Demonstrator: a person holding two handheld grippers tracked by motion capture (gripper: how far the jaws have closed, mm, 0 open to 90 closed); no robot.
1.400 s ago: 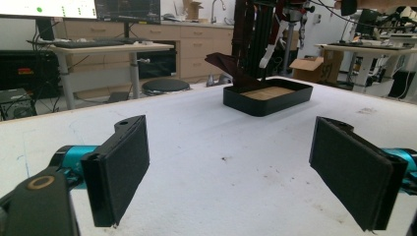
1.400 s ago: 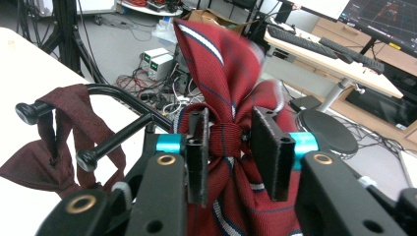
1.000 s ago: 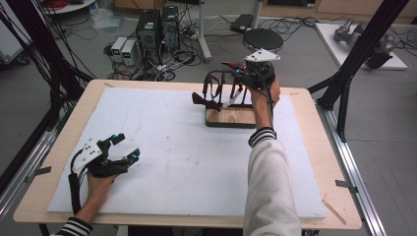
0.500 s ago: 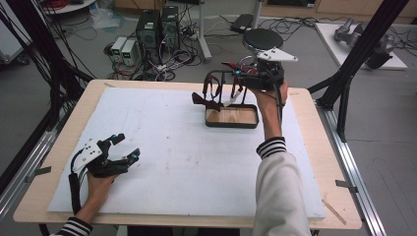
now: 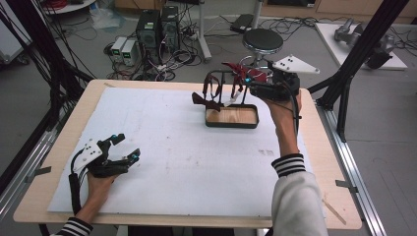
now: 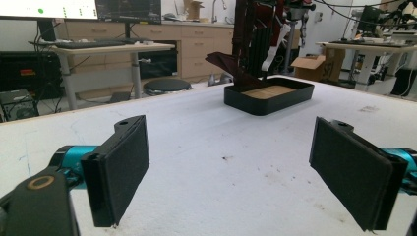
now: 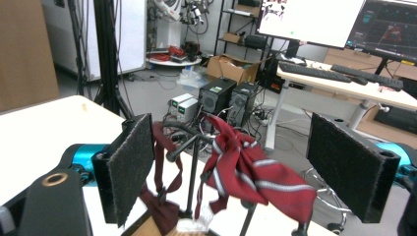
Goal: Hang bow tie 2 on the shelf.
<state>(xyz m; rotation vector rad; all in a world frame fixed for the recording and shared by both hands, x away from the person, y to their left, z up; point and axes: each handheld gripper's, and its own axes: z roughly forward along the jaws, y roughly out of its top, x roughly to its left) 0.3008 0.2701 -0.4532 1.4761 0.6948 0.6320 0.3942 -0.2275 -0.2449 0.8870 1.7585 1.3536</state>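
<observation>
While the striped red tie (image 7: 251,172) lies draped over a bar of the black rack (image 5: 221,81), which stands in a wooden-floored tray (image 5: 232,117) toward the worktop's (image 5: 162,128) far right, the right tool (image 5: 244,81) hovers level beside it, jaws having just opened, the tie between them but untouched; judged a release after hanging. The right forearm reaches forward from the near edge. The left tool (image 5: 125,147) rests idle near the near left corner, jaws apart and empty.
</observation>
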